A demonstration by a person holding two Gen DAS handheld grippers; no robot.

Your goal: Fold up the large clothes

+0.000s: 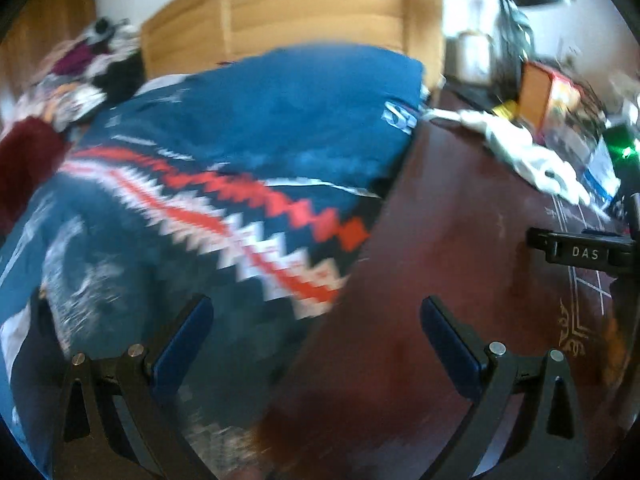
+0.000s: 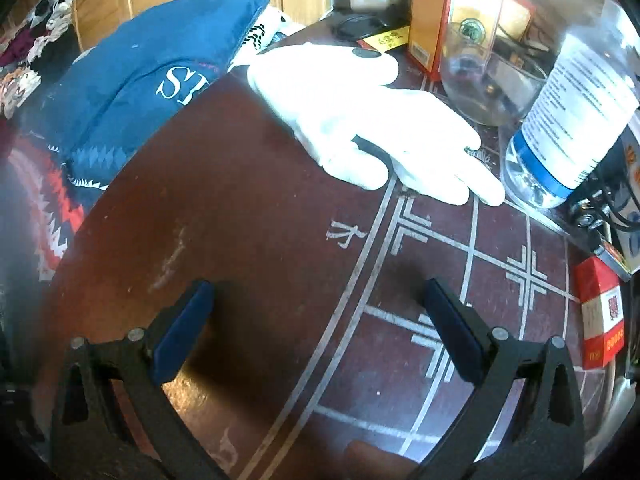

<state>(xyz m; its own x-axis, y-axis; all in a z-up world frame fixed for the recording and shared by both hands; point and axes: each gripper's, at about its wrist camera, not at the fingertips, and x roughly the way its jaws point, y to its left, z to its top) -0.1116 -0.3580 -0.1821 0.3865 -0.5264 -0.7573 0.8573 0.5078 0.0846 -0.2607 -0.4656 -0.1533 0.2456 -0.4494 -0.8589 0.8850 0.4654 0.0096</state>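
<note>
Right now both of your grippers hang over the dark red bench (image 2: 248, 208), and neither holds anything. Your left gripper (image 1: 316, 320) has its jaws spread wide, straddling the bench's edge: one blue pad is over the blue garment (image 1: 224, 128), the other over bare wood. Your right gripper (image 2: 318, 304) also has its jaws wide apart, above the white grid lines (image 2: 472, 256) inlaid in the bench top.

The garment, dark blue with red and white zigzag bands and white lettering, lies spread out along the left edge of the bench, bunched rather than flat. The left wrist view is smeared, so its folds are hard to read. Beyond it, at the far left, sits a pile of other clothes (image 1: 80, 60).

On the bench, a white glove (image 2: 360, 112) lies flat near the garment's far end. Just beside its fingers stands a clear glass cup (image 2: 488, 80); something small sits at its bottom, but you cannot tell what. Next to that lies a clear plastic bottle (image 2: 576, 120) with a white label and blue band, tilted on its side. Behind the cup stands an orange box (image 2: 436, 12), and a red carton (image 2: 600, 316) rests at the right edge.
</note>
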